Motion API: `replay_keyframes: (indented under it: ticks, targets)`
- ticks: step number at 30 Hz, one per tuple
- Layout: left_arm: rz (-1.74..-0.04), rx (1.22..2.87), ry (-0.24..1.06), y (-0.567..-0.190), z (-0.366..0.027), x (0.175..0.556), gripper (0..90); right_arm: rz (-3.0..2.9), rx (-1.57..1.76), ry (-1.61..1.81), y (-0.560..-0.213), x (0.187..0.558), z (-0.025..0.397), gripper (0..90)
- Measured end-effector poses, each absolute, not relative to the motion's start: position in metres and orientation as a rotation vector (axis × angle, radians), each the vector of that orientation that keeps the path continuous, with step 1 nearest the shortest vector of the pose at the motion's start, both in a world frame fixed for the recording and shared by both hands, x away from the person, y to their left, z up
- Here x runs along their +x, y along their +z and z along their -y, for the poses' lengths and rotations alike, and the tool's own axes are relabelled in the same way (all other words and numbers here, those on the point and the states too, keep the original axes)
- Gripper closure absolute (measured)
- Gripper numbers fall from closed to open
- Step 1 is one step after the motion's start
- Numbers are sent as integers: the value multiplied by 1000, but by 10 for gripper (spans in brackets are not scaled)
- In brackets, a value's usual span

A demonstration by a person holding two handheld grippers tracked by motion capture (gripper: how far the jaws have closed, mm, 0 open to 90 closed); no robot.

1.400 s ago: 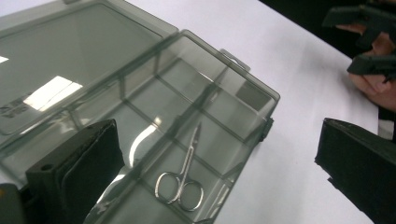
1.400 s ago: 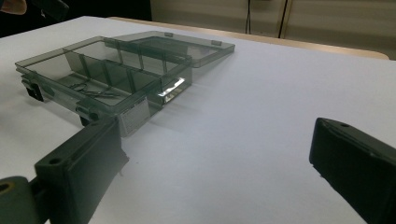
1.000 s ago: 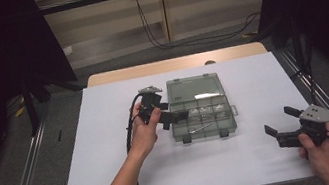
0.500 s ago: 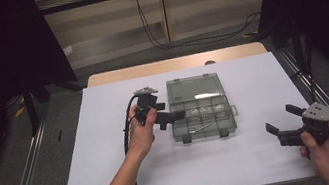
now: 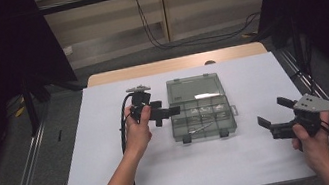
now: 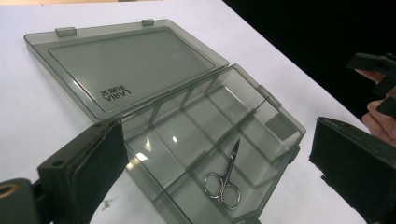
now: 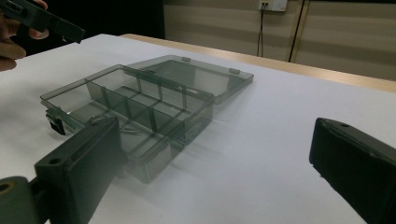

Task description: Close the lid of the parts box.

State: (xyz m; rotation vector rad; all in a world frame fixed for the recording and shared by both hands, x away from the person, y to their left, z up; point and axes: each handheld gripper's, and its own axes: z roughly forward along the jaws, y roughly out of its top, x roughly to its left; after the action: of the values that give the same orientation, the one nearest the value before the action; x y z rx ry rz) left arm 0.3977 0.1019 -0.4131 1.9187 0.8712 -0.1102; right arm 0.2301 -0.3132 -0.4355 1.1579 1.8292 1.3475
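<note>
Open box, both jaws spread.
I hold the left hand-held gripper (image 5: 168, 114) spread beside the box (image 5: 200, 107) containing scissors (image 6: 224, 179); right hand-held gripper (image 5: 272, 115) spread, apart.

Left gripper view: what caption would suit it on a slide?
Open left gripper hovering over an open grey plastic box with small scissors in one compartment.

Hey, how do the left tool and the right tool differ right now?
The left tool hovers at the open organizer box's left edge; the right tool sits well off to its right. The left points right across the box; the right points left toward it. Both are open and empty.
</note>
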Motion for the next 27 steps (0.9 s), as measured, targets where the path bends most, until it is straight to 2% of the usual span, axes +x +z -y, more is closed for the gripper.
replay_keyframes:
  ticks: [11, 14, 16, 23, 27]
  targets:
    - [-934, 1896, -85, -413, -107, 404, 57, -1848, 1162, 1398, -413, 263, 293, 12]
    - [-950, 1877, -86, -412, -105, 404, 102, -1859, 1184, 1384, -409, 271, 288, 13]
    - [-930, 1885, -84, -413, -104, 405, 66, -1865, 1192, 1384, -407, 276, 285, 13]
    - [-962, 1882, -17, -413, -105, 410, 76, -1860, 1208, 1413, -403, 292, 276, 13]
    - [-908, 1875, -49, -412, -109, 413, 16, -1872, 1207, 1417, -404, 301, 269, 11]
